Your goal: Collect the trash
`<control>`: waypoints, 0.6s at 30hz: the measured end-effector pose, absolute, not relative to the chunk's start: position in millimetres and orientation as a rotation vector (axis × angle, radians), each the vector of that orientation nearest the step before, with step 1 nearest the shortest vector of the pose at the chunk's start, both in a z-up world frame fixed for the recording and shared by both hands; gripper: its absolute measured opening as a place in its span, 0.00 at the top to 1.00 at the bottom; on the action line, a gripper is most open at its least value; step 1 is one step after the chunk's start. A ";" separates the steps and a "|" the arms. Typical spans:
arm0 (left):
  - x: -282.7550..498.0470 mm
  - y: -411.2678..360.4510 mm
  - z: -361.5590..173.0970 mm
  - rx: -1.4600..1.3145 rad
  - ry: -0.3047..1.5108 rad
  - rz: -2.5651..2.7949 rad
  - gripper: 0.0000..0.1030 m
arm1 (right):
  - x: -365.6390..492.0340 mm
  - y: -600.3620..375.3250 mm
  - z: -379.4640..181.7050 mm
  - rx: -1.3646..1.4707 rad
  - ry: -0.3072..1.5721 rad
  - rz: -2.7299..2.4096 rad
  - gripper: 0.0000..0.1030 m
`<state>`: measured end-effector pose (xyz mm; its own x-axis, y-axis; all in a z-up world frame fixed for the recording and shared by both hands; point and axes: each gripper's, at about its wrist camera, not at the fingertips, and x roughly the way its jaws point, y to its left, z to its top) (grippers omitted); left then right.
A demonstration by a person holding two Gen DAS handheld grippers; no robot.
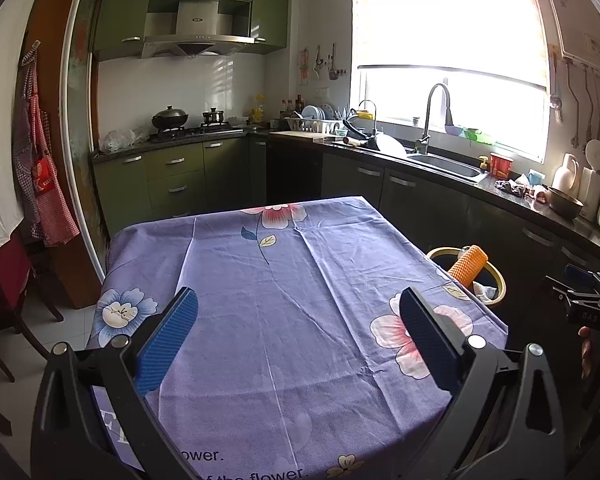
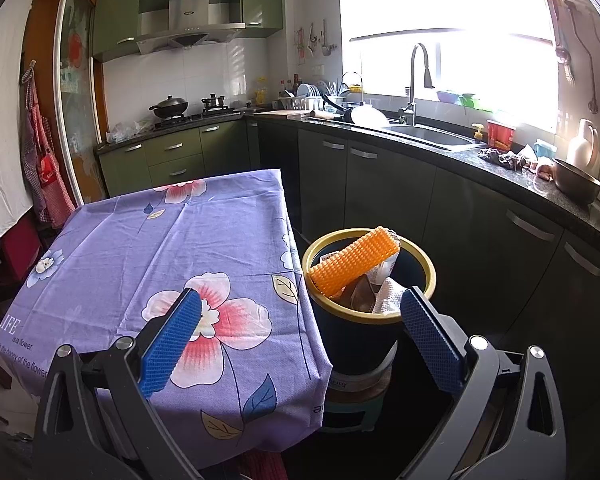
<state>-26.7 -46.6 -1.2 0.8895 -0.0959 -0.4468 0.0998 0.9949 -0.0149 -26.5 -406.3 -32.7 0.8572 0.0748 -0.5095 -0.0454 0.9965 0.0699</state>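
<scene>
A dark bin with a yellow rim point(image 2: 426, 280) stands right of the table; it also shows in the left wrist view point(image 1: 498, 280). An orange bumpy foam sleeve point(image 2: 354, 266) sticks out of it, over crumpled white paper point(image 2: 388, 298) and a wrapper; the sleeve also shows in the left wrist view point(image 1: 469, 266). My left gripper point(image 1: 298, 322) is open and empty above the purple flowered tablecloth point(image 1: 260, 300). My right gripper point(image 2: 300, 324) is open and empty, between the table's right edge and the bin.
The tablecloth point(image 2: 140, 248) covers a small table. A dark counter with a sink point(image 2: 432, 136) runs along the right under a bright window. A stove with a wok point(image 1: 170, 118) is at the back. Aprons point(image 1: 40, 176) hang at the left, above a chair.
</scene>
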 end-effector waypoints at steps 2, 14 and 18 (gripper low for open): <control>-26.1 -46.7 -2.4 0.009 0.465 -0.103 0.07 | -26.4 -406.5 -33.7 0.057 0.538 0.065 0.05; -25.8 -47.9 -4.4 0.009 0.465 -0.105 0.07 | -25.1 -406.8 -35.4 0.058 0.539 0.067 0.05; -25.6 -48.9 -4.6 0.011 0.465 -0.107 0.07 | -25.2 -406.7 -35.2 0.058 0.540 0.066 0.05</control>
